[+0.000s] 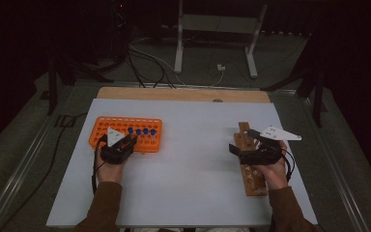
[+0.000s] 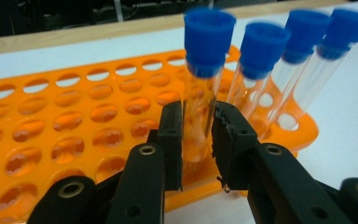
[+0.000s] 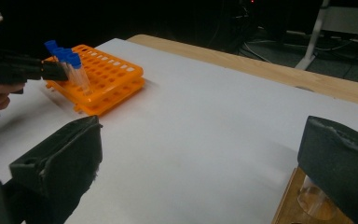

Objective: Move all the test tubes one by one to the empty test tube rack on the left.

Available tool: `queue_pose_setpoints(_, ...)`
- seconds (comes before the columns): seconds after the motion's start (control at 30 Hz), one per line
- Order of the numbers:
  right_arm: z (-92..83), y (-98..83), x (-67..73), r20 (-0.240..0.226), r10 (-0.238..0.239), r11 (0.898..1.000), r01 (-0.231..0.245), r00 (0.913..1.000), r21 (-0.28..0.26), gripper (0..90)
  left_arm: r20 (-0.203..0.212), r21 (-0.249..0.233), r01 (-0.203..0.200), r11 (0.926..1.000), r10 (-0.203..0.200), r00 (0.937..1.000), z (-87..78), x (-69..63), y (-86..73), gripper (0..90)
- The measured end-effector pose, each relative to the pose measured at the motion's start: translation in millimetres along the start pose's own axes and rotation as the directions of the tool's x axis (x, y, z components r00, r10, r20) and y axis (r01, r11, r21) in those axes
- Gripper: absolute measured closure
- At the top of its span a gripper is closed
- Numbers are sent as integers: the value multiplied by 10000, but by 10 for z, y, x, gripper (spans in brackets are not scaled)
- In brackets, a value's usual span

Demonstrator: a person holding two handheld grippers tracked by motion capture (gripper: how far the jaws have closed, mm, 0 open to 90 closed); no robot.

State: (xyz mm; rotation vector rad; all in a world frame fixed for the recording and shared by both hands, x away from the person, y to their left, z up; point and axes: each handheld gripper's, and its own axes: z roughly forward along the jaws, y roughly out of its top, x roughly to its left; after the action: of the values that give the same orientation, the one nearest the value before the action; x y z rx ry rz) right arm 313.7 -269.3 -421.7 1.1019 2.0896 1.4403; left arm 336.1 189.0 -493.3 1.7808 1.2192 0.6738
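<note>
The white tabletop (image 1: 193, 193) carries an orange plastic rack of round holes (image 2: 51, 126) at its left and a brown wooden block with drilled sockets (image 1: 252, 180) at its right; the two stand well apart, so any carry between them is long. The right gripper (image 3: 200, 158) hovers over the wooden block with its fingers spread wide and nothing between them. The left gripper (image 2: 196, 140) has its fingers clenched on a clear plastic tube with a blue screw cap (image 2: 204, 79), seated in the rack's near row beside three like tubes (image 2: 303, 60); the grip sits low on slick plastic (well below the cap), so a tilted pull could bind the tube in its hole, lift the light rack with it, or knock the neighbours.
</note>
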Motion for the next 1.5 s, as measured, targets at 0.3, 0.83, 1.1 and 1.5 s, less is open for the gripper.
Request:
queue_pose_setpoints(0.3, -33, 8, -32, 98, 22, 9999, -21, 9999, -133, 0, -54, 437, -138, 9989, 140, 9999, 35, -9, -14, 779)
queue_pose_setpoints(0.83, -32, -55, -256, 1178, -134, 9995, 99, 9929, 303, 13, 795, -427, 527, 9977, -492, 9956, -280, -19, 27, 514)
queue_pose_setpoints(1.1, 71, -115, -365, 1600, -531, 9949, 384, 9857, 935, 160, 888, -748, 589, 9955, -522, 9947, -442, -86, 47, 200)
queue_pose_setpoints(1.5, 192, -216, -501, 1742, -1075, 9837, 793, 9788, 1617, 602, 842, -1012, 997, 9899, -913, 9923, -523, -43, 55, 11)
